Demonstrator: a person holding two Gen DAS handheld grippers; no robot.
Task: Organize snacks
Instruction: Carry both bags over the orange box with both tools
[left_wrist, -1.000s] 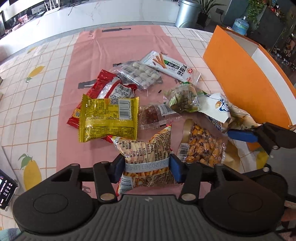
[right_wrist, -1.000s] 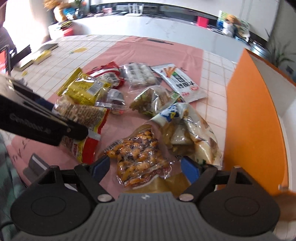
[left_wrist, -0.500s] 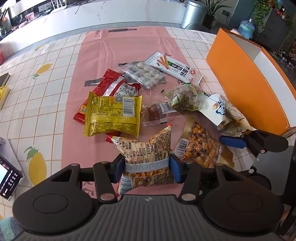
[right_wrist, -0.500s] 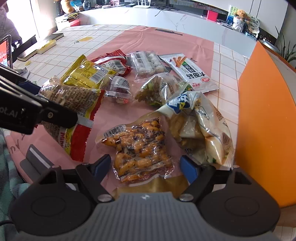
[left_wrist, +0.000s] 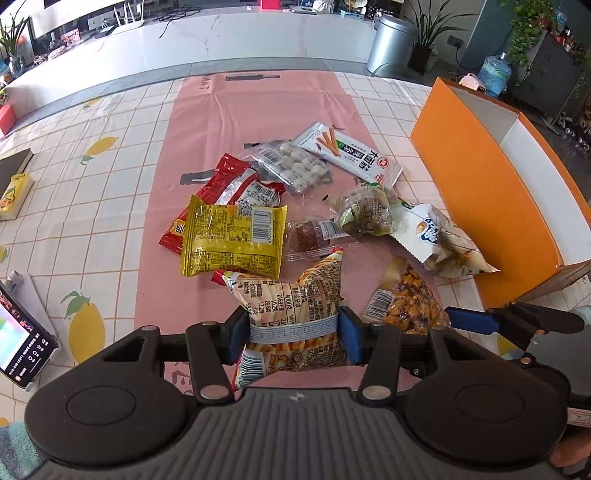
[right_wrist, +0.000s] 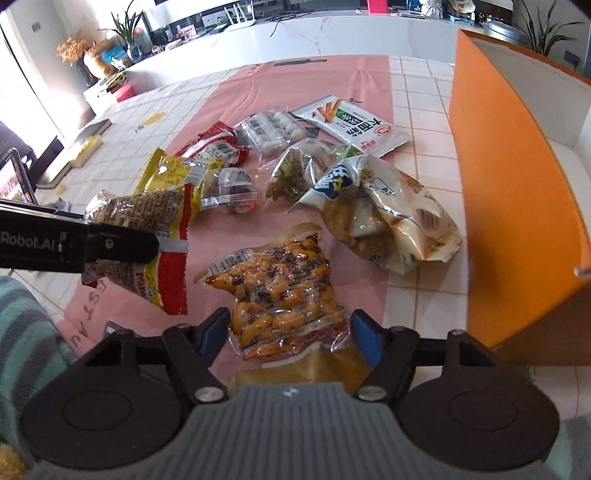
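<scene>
My left gripper (left_wrist: 293, 328) is shut on a beige stick-snack bag (left_wrist: 291, 295) and holds it upright just above the pink mat (left_wrist: 258, 110). The same bag (right_wrist: 144, 218) shows in the right wrist view under a black left finger (right_wrist: 110, 245). My right gripper (right_wrist: 290, 328) straddles a clear packet of orange-brown nuts (right_wrist: 280, 288) that lies flat on the mat. Its jaws are closing, and the blue pads stand just off the packet's edges. A blue right finger (left_wrist: 469, 320) shows beside the nut packet (left_wrist: 406, 302).
An open orange box (right_wrist: 509, 192) stands along the right. A yellow packet (left_wrist: 232, 240), a red packet (left_wrist: 221, 184), a tray of white balls (left_wrist: 295, 166), a green pouch (left_wrist: 365, 214) and a white-blue bag (left_wrist: 439, 240) lie ahead. A phone (left_wrist: 22, 332) leans at the left.
The right jaws have narrowed around the nut packet and the right gripper has rolled level. The left gripper keeps the same grip on the stick-snack bag.
</scene>
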